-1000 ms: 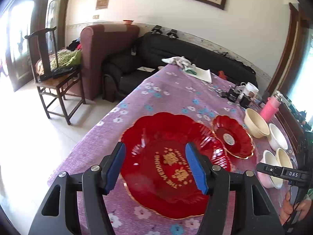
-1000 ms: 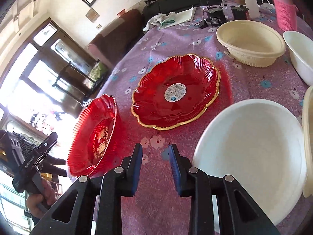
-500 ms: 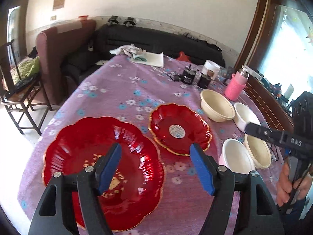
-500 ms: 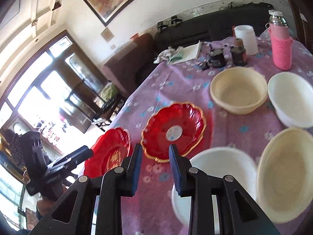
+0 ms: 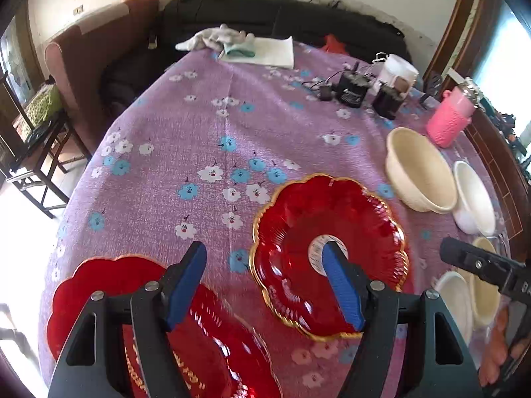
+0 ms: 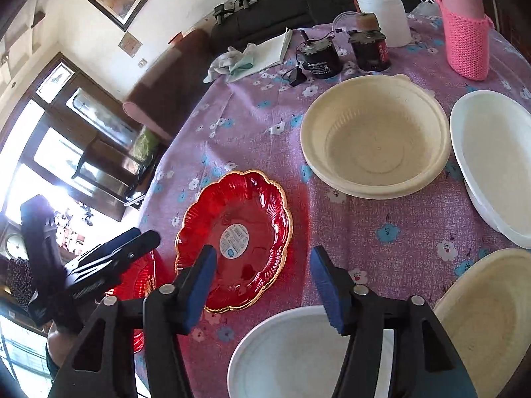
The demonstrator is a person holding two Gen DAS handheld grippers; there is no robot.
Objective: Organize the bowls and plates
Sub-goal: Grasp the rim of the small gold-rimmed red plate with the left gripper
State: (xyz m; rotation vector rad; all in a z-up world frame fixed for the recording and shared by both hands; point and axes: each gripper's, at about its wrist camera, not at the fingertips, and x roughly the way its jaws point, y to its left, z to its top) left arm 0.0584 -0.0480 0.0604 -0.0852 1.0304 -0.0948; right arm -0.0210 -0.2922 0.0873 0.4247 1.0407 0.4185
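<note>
A small red gold-rimmed plate point(image 5: 332, 252) with a round sticker lies on the purple flowered tablecloth; it also shows in the right wrist view point(image 6: 239, 238). A large red plate point(image 5: 205, 341) lies at the near left under my left gripper point(image 5: 265, 282), which is open and empty. My right gripper point(image 6: 262, 282) is open and empty, above the cloth between the small red plate and a white bowl point(image 6: 298, 355). A cream bowl point(image 6: 375, 139), a white bowl point(image 6: 494, 159) and a second cream bowl point(image 6: 488, 318) stand to the right.
At the far end are a pink knitted bottle point(image 6: 464, 33), a white jar point(image 6: 381, 13), two black devices point(image 6: 345, 53), and a folded cloth with a rag point(image 5: 249, 48). A sofa, armchair and wooden chair stand beyond the table's far and left edges.
My right gripper has opened from nearly shut to wide. My left gripper has swung right, from over the large red plate toward the small one. Both views now look closer down at the table.
</note>
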